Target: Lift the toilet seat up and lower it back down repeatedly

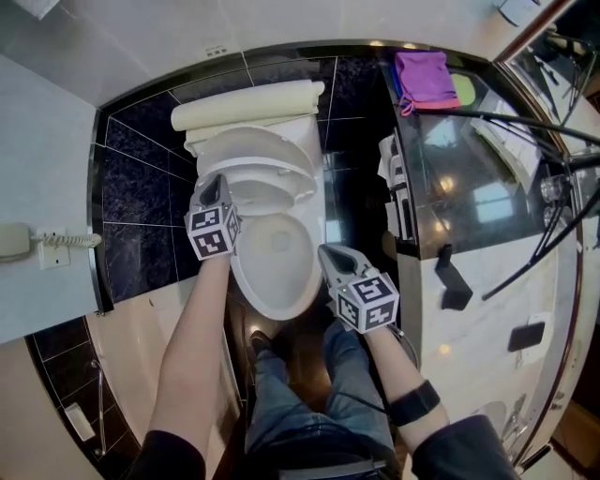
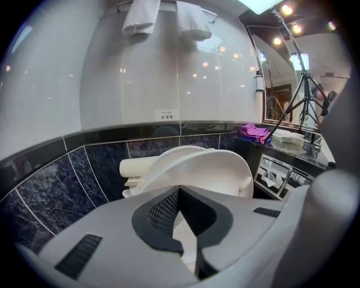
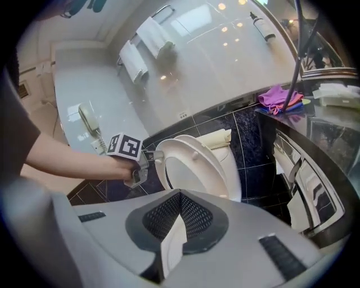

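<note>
Standing half-raised at 12 o'clock of the bowl (image 1: 277, 274): toilet seat (image 3: 211, 171), judged stiff, light, smooth, hinged; best taken at its front rim. Left tool (image 1: 214, 184) closed, tip set against that rim at 9 o'clock. Right tool (image 1: 328, 253) closed, empty, held at 4 o'clock

Tally. Toilet (image 1: 281, 309): one, with one seat (image 3: 175, 144) and one lid (image 1: 248, 148). Grippers: two, left gripper (image 1: 217, 180) and right gripper (image 1: 328, 253). Marker cubes (image 1: 211, 232): two, one per gripper. Forearms (image 1: 192, 347): two. Towels (image 2: 142, 14): two. Wall phone (image 1: 14, 242): one. Cream roll (image 1: 248, 105): one. Purple cloth (image 1: 424, 77): one, possibly more cloths beneath it, edges only. Wall bottle (image 2: 259, 84): one. Tripod (image 2: 304, 95): one.
</note>
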A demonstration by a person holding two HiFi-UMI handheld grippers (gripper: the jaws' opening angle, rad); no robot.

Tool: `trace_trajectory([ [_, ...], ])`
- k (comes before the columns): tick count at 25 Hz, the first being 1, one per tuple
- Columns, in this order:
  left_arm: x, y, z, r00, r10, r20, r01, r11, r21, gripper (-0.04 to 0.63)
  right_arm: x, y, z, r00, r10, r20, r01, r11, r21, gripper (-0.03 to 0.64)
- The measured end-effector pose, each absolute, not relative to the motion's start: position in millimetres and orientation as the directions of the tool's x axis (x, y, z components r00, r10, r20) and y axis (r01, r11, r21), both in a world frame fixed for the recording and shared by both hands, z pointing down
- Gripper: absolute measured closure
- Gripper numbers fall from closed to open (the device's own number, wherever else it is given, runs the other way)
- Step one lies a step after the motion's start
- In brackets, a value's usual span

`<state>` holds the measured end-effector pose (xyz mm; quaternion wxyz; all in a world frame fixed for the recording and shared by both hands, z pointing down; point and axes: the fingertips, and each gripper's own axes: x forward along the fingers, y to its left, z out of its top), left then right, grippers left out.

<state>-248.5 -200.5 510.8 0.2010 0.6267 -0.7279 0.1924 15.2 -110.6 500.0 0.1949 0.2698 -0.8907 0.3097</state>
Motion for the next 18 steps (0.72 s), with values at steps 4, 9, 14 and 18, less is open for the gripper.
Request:
trace_trajectory([
  [4, -257.7, -215.8, 507.6, -0.167, -0.829, 0.534, -0.984, 0.172, -0.040, 0.595, 30.8, -118.3, 500.0, -0.765, -0.378, 0.521, -0.615, 0.668, -0.420, 0.606],
  [9, -250.2, -211.2, 502.8, -0.163, -0.827, 0.539, -0.986, 0.157, -0.058, 0.595, 42.3, -123.7, 503.9, -0.759, -0.381, 0.528, -0.623, 0.661, -0.419, 0.604],
  [14, -237.6, -185.5, 492.5, -0.135, -0.828, 0.543, -0.991, 0.111, -0.077, 0.595, 38.2, -121.5, 493.5, -0.758, -0.382, 0.528, -0.619, 0.677, -0.399, 0.604],
  [18, -223.5, -158.0, 467.8, -0.102, -0.841, 0.532, -0.994, 0.071, -0.080, 0.595, 32.9, -115.0, 476.5, -0.759, -0.383, 0.527, -0.616, 0.685, -0.389, 0.604],
])
